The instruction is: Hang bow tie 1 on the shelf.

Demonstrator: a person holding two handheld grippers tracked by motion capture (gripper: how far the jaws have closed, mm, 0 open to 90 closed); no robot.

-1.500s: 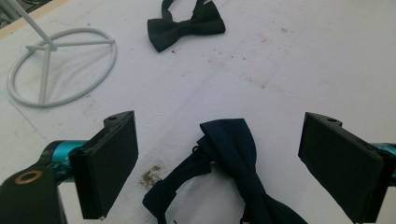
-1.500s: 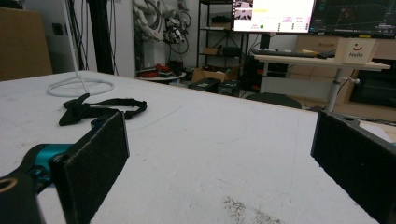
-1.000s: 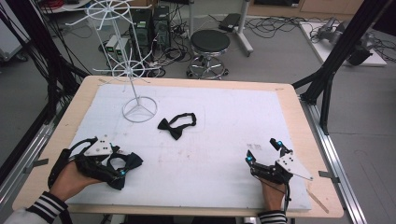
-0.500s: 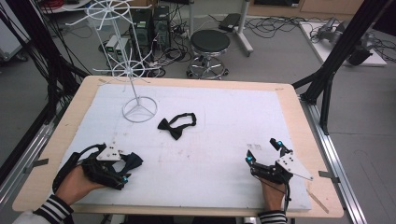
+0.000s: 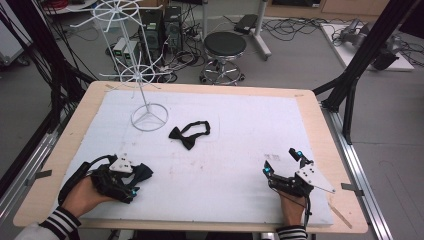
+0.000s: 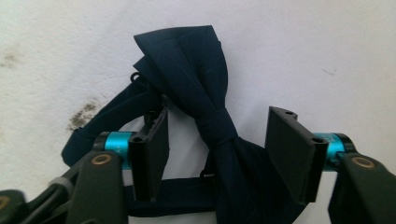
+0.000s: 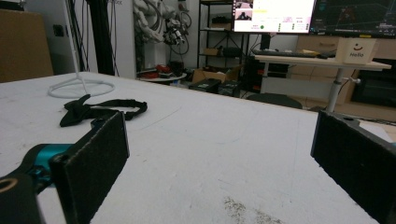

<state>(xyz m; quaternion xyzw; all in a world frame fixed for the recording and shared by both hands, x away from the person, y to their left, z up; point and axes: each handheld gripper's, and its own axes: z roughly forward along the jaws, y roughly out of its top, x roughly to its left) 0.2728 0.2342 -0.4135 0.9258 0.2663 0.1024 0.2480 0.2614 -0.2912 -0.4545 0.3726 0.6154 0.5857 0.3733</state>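
Now left gripper [image 6: 215,149] jaws closer around navy bow tie [image 6: 205,112].

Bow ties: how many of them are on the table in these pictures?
2. One navy bow tie lies between the left gripper fingers, near the table's front left. One black bow tie lies mid-table beside the white wire stand. None seems hidden.
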